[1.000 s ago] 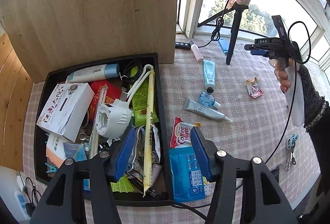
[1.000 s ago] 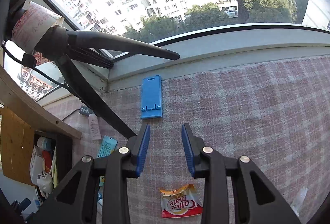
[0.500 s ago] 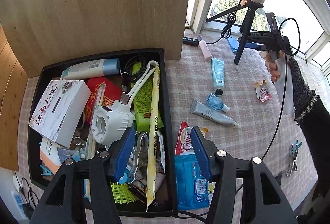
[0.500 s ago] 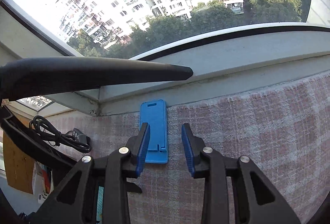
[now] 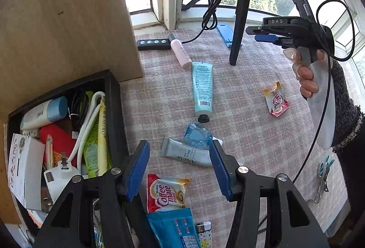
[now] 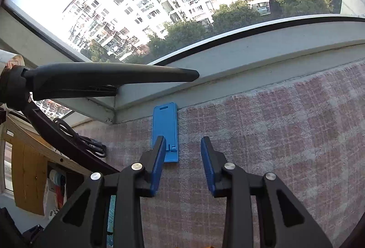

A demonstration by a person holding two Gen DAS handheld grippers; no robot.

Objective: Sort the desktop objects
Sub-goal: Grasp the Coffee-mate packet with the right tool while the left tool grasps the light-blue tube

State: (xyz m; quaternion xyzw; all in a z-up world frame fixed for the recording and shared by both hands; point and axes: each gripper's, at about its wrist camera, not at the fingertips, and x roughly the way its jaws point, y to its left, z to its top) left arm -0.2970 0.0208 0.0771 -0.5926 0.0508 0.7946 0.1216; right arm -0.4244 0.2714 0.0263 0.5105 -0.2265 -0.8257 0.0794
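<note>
My left gripper point(image 5: 179, 147) is open and empty above the checked cloth, with a grey ANEW tube point(image 5: 184, 155) and a blue glass bottle point(image 5: 197, 135) between its fingers. A Coffee mate sachet point(image 5: 165, 194) and a blue packet point(image 5: 175, 228) lie under it. The black tray point(image 5: 114, 111) full of items is at the left. My right gripper point(image 6: 182, 145) is open and empty, low over a flat blue phone stand point(image 6: 164, 124) by the window sill; its left finger overlaps the stand's near end. The right gripper also shows in the left wrist view point(image 5: 264, 34).
A teal tube point(image 5: 202, 86), a pink bottle point(image 5: 180, 51), a black remote point(image 5: 154, 44), a second small sachet point(image 5: 276, 100), hair clips point(image 5: 322, 177) and a lighter point(image 5: 204, 233) lie on the cloth. A tripod leg point(image 5: 238, 33) stands near the phone stand. A wooden panel point(image 5: 68, 19) rises behind the tray.
My left gripper has moved right, off the tray and over the cloth toward the tubes. My right gripper has moved forward and down, closer to the blue phone stand. Both stayed open.
</note>
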